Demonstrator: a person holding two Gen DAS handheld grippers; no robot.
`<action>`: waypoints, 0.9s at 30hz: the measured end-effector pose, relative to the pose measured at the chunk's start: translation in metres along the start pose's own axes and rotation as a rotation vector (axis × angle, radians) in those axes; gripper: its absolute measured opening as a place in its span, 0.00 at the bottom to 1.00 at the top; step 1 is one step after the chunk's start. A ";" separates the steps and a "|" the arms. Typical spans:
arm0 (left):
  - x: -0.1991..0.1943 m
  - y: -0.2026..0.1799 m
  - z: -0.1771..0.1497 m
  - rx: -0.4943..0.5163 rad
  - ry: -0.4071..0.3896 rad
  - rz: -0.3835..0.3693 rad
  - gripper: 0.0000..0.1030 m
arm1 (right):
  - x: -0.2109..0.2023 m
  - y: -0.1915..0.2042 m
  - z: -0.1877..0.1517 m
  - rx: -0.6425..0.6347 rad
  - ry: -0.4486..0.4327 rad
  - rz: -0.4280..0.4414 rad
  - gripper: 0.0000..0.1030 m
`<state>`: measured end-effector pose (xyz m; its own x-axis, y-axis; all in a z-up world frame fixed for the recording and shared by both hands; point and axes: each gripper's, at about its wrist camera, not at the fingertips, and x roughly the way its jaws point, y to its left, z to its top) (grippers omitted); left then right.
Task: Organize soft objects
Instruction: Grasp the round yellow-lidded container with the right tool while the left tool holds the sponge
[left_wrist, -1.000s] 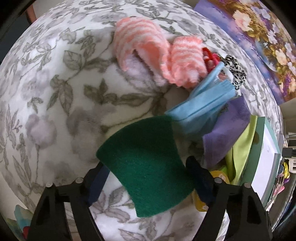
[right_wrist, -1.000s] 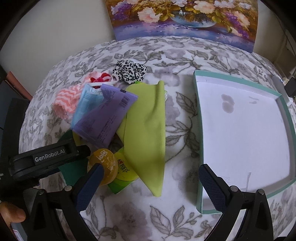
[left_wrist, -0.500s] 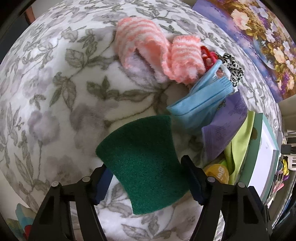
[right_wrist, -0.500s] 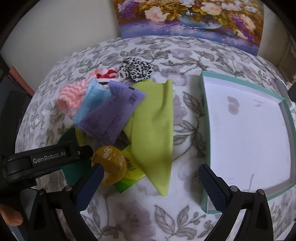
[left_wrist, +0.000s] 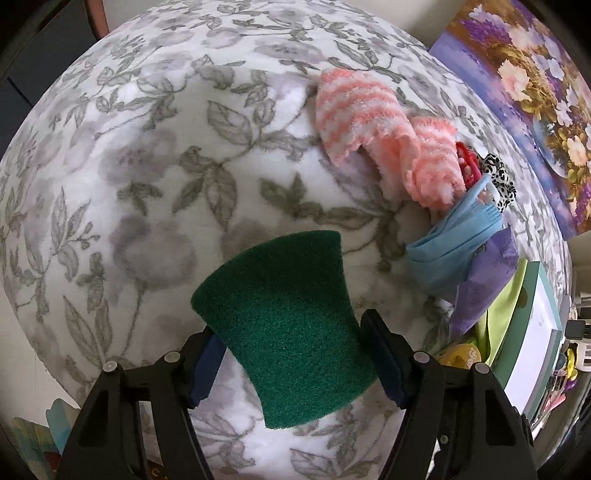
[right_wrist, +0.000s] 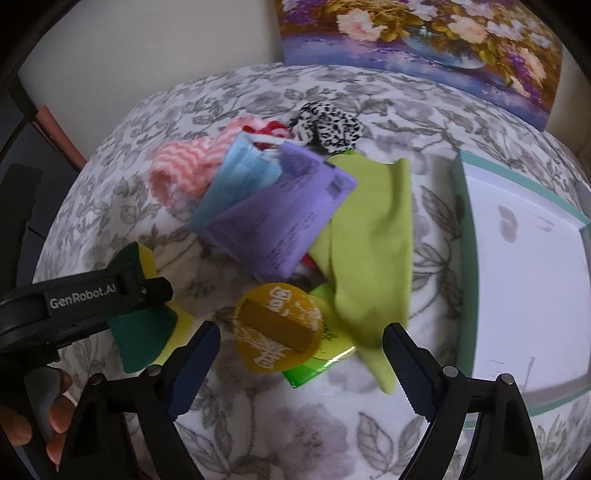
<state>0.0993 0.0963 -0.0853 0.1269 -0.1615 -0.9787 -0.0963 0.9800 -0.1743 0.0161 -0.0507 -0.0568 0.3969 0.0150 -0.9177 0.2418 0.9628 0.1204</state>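
Observation:
My left gripper (left_wrist: 291, 358) is shut on a green-and-yellow scouring sponge (left_wrist: 284, 314), held above the floral blanket; it also shows in the right wrist view (right_wrist: 144, 332). Beyond it lies a pile: pink striped fuzzy socks (left_wrist: 369, 122), a blue face mask (left_wrist: 454, 240), a purple packet (right_wrist: 288, 218), a lime-green cloth (right_wrist: 373, 251), a leopard-print scrunchie (right_wrist: 328, 125) and a red item (right_wrist: 269, 131). My right gripper (right_wrist: 299, 365) is open and empty, hovering over a yellow round lid (right_wrist: 277, 328) and a green packet (right_wrist: 317, 362).
A teal-rimmed white box (right_wrist: 461, 236) stands to the right of the pile. A flower painting (right_wrist: 421, 40) leans on the wall at the back. The blanket's left edge (left_wrist: 48, 354) drops off near my left gripper.
My left gripper closed on the sponge and lifted it away from the pile, toward the left. My right gripper moved in closer over the yellow lid, still open.

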 end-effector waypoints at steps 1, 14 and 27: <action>-0.001 0.002 -0.001 0.000 0.002 -0.001 0.71 | 0.002 0.002 0.000 -0.004 0.002 -0.002 0.86; 0.010 0.011 0.001 0.005 0.004 0.007 0.71 | 0.005 0.012 0.003 -0.024 -0.008 -0.024 0.55; 0.003 0.010 -0.004 0.006 -0.010 0.025 0.71 | -0.002 0.003 0.005 0.021 -0.017 0.023 0.51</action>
<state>0.0944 0.1049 -0.0900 0.1342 -0.1361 -0.9816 -0.0935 0.9844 -0.1492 0.0203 -0.0490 -0.0522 0.4174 0.0322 -0.9081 0.2507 0.9565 0.1491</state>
